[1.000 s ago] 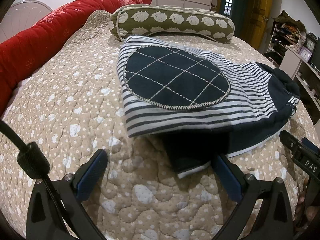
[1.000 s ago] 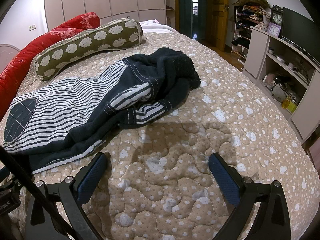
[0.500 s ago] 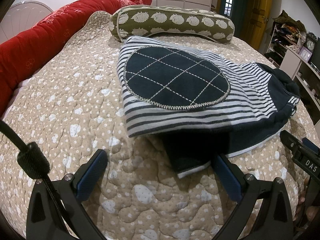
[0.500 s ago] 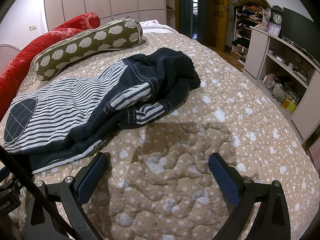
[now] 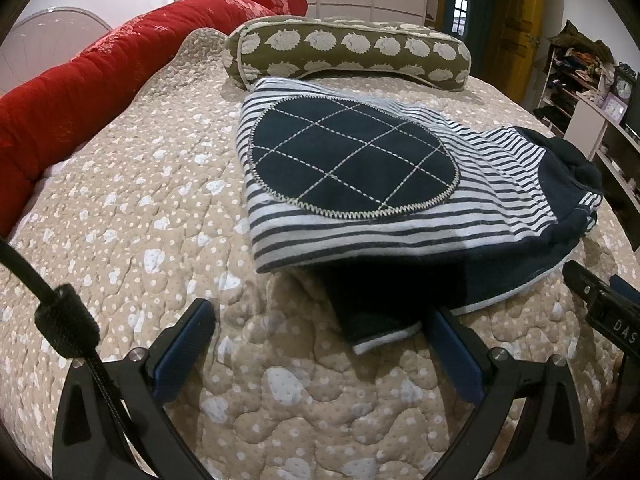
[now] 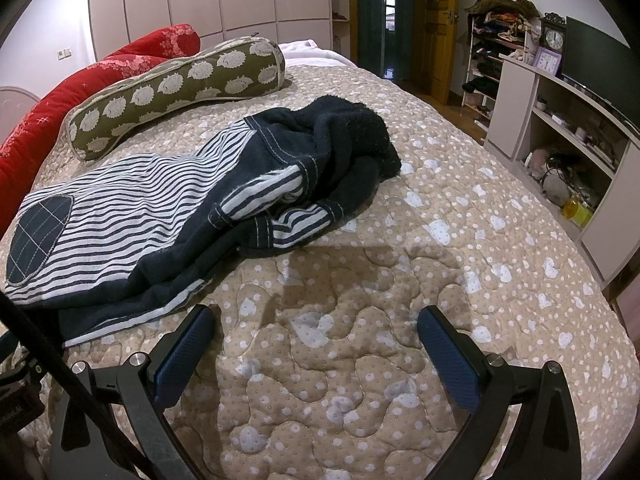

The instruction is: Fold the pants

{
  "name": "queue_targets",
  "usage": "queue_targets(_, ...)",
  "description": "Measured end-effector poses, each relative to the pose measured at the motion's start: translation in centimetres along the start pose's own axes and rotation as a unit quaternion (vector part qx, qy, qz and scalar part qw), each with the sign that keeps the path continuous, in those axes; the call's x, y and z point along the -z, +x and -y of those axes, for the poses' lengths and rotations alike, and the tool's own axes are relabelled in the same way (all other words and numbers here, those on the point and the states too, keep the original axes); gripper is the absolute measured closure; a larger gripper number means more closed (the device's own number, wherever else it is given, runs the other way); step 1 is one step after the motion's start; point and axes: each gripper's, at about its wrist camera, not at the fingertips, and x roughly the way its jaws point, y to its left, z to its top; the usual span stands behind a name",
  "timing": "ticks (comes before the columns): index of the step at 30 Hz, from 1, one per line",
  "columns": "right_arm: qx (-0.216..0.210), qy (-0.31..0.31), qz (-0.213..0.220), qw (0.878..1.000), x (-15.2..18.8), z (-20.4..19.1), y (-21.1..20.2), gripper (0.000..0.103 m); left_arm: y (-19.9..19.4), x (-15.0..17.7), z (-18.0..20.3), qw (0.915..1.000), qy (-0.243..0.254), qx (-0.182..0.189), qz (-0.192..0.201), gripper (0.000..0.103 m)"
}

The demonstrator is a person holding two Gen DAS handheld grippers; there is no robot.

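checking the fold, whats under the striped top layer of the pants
Under the striped layer a dark navy layer with a white edge sticks out at the near side, lying on the quilt. How far it runs beneath is covered.

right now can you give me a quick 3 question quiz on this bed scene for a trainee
1. True or false: the left gripper is shut on the pants.
2. Multiple choice: what lies beyond the pants, toward the far side of the bed? A) a laptop B) an olive bolster pillow with a pale animal print C) a stack of books
3. Fill in: the round navy patch on the striped leg carries a ______ of pale stitching.

Key:
1. False. Its jaws stand wide apart over the quilt; the right gripper is open too.
2. B
3. grid
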Motion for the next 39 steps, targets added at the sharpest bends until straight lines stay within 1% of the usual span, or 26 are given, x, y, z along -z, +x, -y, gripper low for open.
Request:
queue_targets(8, 0.001, 0.0, 0.002, 1.0, -0.1, 0.0, 0.3, 0.0, 0.2, -0.1, 0.0, 1.0, 0.003, -0.007, 0.003, 0.0)
queue_targets(27, 0.009, -0.005, 0.004, 1.0, 0.0, -0.3, 0.3, 0.0, 0.3, 0.1, 0.0, 1.0, 0.003, -0.006, 0.003, 0.0)
queue_targets(32, -0.014, 0.01, -0.015, 1.0, -0.3, 0.4, 0.8, 0.0, 0.4, 0.2, 0.1, 1.0, 0.003, -0.004, 0.002, 0.0)
queue_targets(35, -0.039, 0.025, -0.028, 0.999, -0.5, 1.3, 0.9, 0.0, 0.5, 0.3, -0.1, 1.0, 0.001, 0.003, 0.003, 0.0)
queue_targets(38, -0.053, 0.038, -0.023, 0.998, -0.5, 1.7, 0.8, 0.0, 0.2, 0.4, -0.7, 0.9998, -0.003, 0.018, 0.004, 0.0)
queue_targets(39, -0.058, 0.039, -0.022, 0.997, -0.4, 1.8, 0.7, 0.0, -0.1, 0.4, -0.9, 0.9997, -0.006, 0.022, 0.001, 0.002)
